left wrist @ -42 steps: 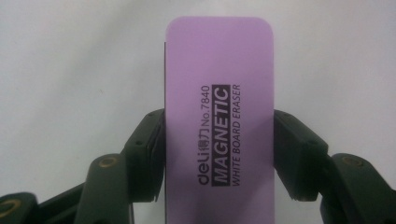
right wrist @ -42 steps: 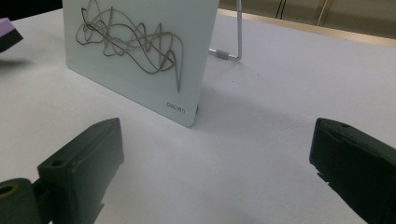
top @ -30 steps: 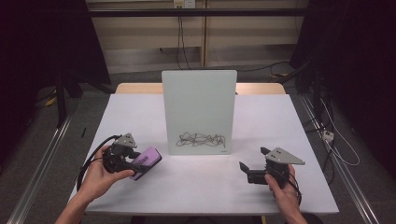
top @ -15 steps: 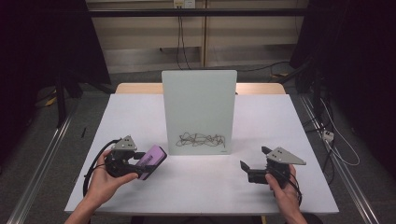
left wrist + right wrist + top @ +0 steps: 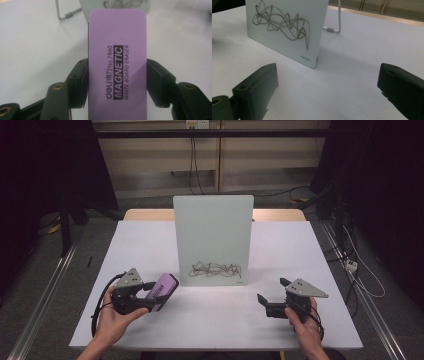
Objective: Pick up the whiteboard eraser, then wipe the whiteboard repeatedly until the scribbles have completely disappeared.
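On the table's left side, the left gripper pinches a purple eraser between its jaws; its near end is cut off in the left gripper view, its long axis pointing toward the scribbled whiteboard. Rightward, the right gripper rests spread, holding nothing.

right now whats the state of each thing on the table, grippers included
left gripper: shut on the purple magnetic whiteboard eraser, label side facing its camera
right gripper: open, fingers wide apart, nothing between them, near the table
whiteboard: upright on its wire stand, scribble low on its face, not erased
table: white top, bare around the board
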Motion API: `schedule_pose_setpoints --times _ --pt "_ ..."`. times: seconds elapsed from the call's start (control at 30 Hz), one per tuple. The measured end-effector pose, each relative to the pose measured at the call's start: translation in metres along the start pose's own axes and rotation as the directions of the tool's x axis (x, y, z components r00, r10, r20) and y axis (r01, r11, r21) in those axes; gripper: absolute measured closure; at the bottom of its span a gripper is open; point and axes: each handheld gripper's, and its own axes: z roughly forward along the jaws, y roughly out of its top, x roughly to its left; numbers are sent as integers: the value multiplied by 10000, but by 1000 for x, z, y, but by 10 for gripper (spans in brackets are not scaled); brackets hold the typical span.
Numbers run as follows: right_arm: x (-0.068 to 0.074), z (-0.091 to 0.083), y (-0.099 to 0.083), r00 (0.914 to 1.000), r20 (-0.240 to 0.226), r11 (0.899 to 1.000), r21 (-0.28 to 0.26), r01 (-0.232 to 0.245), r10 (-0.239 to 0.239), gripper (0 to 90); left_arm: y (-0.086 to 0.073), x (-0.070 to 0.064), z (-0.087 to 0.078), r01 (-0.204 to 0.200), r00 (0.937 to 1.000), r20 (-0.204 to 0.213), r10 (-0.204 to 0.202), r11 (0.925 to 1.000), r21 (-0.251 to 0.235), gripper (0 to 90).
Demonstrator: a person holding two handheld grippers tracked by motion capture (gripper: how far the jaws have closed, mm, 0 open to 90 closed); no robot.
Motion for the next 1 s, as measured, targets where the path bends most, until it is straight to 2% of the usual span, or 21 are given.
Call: schedule_pose_setpoints --times 0.13,0.17,0.23,0.33,0.53,0.6,0.63,0.67,0.87,1.0 --pt "0 -1 0 10000 12 10000 -10 27 -27 28 0 0 -2 6 10000 -56 -7 9999 -171 411" --pt "0 0 0 10000 17 10000 -6 13 -13 28 -1 0 -1 88 10000 -9 -88 9994 -346 411" --pt "-1 1 0 10000 43 10000 10 -33 33 28 -2 1 -1 36 10000 53 -35 9997 -254 411" --pt "-3 3 1 9998 120 9999 44 -153 152 29 -3 0 0 130 9999 92 -127 9992 -369 411" --pt "-2 3 1 9999 98 9999 33 -114 113 30 -2 -7 4 -187 9997 138 191 9994 -290 411" --pt "-1 2 1 10000 56 10000 33 -33 33 28 0 -10 6 -319 9993 174 324 9990 -305 411" --pt "-1 2 1 10000 37 10000 34 0 0 28 1 -12 8 -229 9995 230 236 9992 -328 411" --pt "-1 2 1 10000 23 10000 24 21 -21 29 2 -13 9 -348 9992 211 353 9990 -263 411" --pt "0 0 0 10000 -45 10000 -4 -15 15 28 9 -17 19 -374 9992 141 377 9990 -252 412" --pt "0 2 0 10000 -43 10000 15 18 -18 29 15 -18 22 -372 9993 31 374 9982 -478 411"
